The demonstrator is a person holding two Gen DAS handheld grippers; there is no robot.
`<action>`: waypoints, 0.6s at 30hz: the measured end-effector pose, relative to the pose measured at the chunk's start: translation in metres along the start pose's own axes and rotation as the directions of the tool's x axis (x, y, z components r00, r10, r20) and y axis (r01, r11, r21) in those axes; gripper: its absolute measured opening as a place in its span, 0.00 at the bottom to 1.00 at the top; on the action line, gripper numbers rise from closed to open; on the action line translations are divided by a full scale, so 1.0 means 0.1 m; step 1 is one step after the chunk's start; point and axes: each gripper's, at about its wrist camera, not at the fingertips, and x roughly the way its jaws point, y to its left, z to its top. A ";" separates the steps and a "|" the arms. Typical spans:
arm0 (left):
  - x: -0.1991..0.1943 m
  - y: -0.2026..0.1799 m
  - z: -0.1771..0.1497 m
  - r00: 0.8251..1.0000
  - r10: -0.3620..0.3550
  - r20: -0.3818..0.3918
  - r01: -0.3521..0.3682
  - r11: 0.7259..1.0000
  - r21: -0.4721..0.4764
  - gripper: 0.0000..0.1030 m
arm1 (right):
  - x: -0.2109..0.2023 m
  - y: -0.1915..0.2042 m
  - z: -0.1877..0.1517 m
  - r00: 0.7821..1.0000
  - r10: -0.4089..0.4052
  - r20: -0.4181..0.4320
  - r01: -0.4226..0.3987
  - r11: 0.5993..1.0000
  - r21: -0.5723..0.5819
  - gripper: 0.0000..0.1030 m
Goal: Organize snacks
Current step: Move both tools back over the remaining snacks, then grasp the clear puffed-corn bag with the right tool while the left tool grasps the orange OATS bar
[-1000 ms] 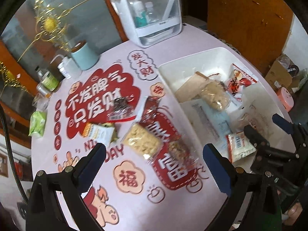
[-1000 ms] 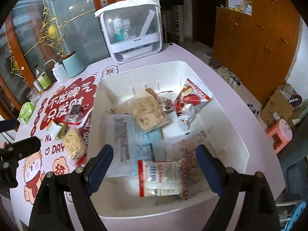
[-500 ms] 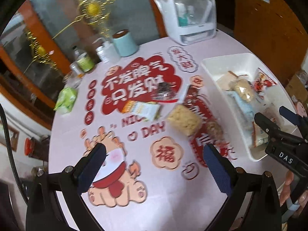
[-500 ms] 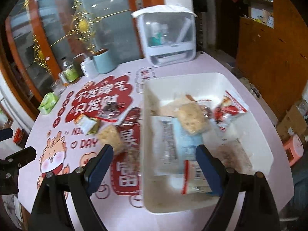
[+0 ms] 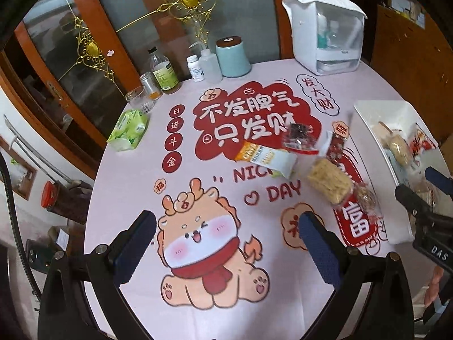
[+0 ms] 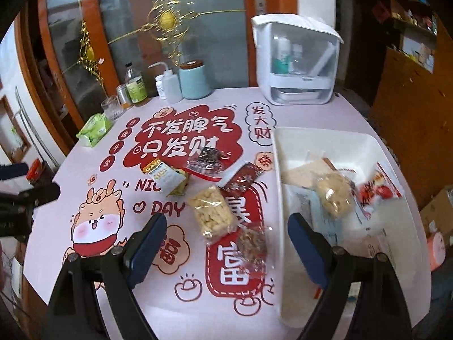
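Several loose snacks lie on the printed tablecloth: a yellow-white packet (image 6: 167, 177), a dark clear-wrapped packet (image 6: 206, 161), a red-brown sachet (image 6: 243, 180), a pale puffed-rice bar (image 6: 212, 215) and a brown granola pack (image 6: 252, 243). The white bin (image 6: 325, 141) on the right holds a puffed-rice pack (image 6: 335, 195), a red packet (image 6: 376, 189) and flat packets. My right gripper (image 6: 226, 226) hangs open above the rice bar and granola pack, holding nothing. My left gripper (image 5: 226, 226) is open and empty over the dragon drawing, left of the yellow-white packet (image 5: 266, 158) and rice bar (image 5: 328, 181).
At the table's far edge stand a white organiser box (image 6: 297, 65), a teal canister (image 6: 194, 80), a squeeze bottle, a pill bottle, a green-labelled bottle (image 6: 136, 85) and a glass. A green tissue pack (image 6: 94, 129) lies at the left. Glass-door cabinet behind.
Both grippers have swung left, still open. The right one went from above the bin to above the loose snacks. The left one went from the snacks to the dragon drawing.
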 end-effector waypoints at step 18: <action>1.71 0.15 0.70 0.946 -0.263 -0.189 0.243 0.963 -0.120 0.97 | 1.11 0.15 0.16 0.980 0.105 -0.166 -0.108 0.994 -0.007 0.78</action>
